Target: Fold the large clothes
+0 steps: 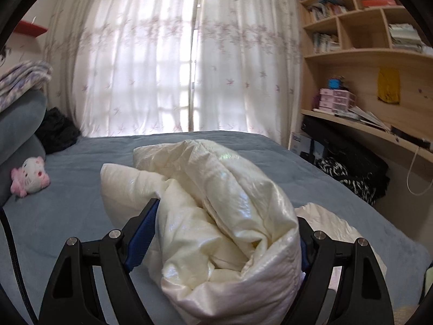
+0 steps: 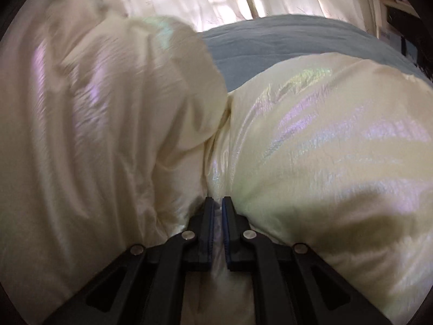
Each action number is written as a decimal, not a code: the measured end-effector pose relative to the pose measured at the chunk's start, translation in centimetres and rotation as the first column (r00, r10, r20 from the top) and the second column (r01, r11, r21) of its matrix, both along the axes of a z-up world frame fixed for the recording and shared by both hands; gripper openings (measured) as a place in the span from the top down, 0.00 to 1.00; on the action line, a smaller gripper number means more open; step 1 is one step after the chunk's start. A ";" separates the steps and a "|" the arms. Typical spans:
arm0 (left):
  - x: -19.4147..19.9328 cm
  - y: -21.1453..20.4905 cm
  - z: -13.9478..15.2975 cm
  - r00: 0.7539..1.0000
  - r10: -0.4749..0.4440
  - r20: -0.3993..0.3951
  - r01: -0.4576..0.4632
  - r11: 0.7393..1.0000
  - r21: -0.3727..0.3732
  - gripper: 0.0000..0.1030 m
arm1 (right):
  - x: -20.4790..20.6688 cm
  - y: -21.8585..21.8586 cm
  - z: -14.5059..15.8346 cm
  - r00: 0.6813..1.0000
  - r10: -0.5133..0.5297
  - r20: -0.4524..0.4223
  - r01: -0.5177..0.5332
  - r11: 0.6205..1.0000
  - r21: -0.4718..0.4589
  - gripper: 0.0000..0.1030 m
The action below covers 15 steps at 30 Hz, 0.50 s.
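Observation:
A shiny cream puffer jacket (image 1: 216, 216) lies bunched on the blue bed (image 1: 67, 216). My left gripper (image 1: 227, 227) has its jaws spread wide, and a thick roll of the jacket fills the space between the blue pads; whether the pads press on it I cannot tell. In the right wrist view the jacket (image 2: 324, 149) fills almost the whole frame in two puffy lobes. My right gripper (image 2: 217, 205) is shut on a thin fold of the jacket in the crease between the lobes.
A pink and white plush toy (image 1: 29, 176) lies at the bed's left side by grey pillows (image 1: 19, 124). A black garment (image 1: 56, 130) sits at the far left corner. Curtains (image 1: 176, 54) hang behind the bed. A wooden desk with shelves (image 1: 365, 81) stands right, dark bags (image 1: 351, 170) below.

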<state>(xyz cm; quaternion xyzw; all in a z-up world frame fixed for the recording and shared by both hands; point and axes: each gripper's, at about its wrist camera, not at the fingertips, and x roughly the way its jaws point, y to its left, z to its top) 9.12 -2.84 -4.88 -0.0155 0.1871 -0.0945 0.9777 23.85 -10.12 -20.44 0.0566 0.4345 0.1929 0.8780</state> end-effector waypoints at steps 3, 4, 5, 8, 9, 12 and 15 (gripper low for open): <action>-0.2 -1.6 0.2 0.999 -0.030 0.016 0.029 0.999 0.023 0.20 | -0.2 -0.9 -0.1 1.000 -0.003 -0.003 0.003 0.999 0.049 0.95; -0.3 -2.1 0.3 0.999 -0.040 0.021 0.039 0.999 0.033 0.20 | -0.1 -1.0 -0.1 1.000 -0.004 -0.006 0.005 0.998 0.059 0.95; -0.4 -2.6 0.4 0.998 -0.050 0.026 0.049 0.998 0.040 0.20 | -0.2 -1.3 0.1 1.000 -0.005 -0.012 0.006 0.997 0.075 0.95; -0.8 -4.1 0.8 0.994 -0.096 0.045 0.094 0.994 0.054 0.20 | -0.3 -2.7 0.7 0.998 -0.007 -0.062 0.016 0.989 0.149 0.95; -1.0 -4.6 0.9 0.992 -0.114 0.050 0.111 0.992 0.057 0.20 | -0.5 -3.5 1.0 0.995 -0.009 -0.096 0.028 0.981 0.194 0.95; -1.2 -6.0 1.1 0.986 -0.157 0.055 0.153 0.986 0.065 0.20 | -1.3 -6.2 2.4 0.989 -0.014 -0.145 0.059 0.950 0.308 0.94; -1.0 -7.6 1.0 0.980 -0.194 0.045 0.191 0.980 0.063 0.20 | -3.4 -10.2 4.9 0.988 -0.093 -0.122 0.129 0.932 0.338 0.93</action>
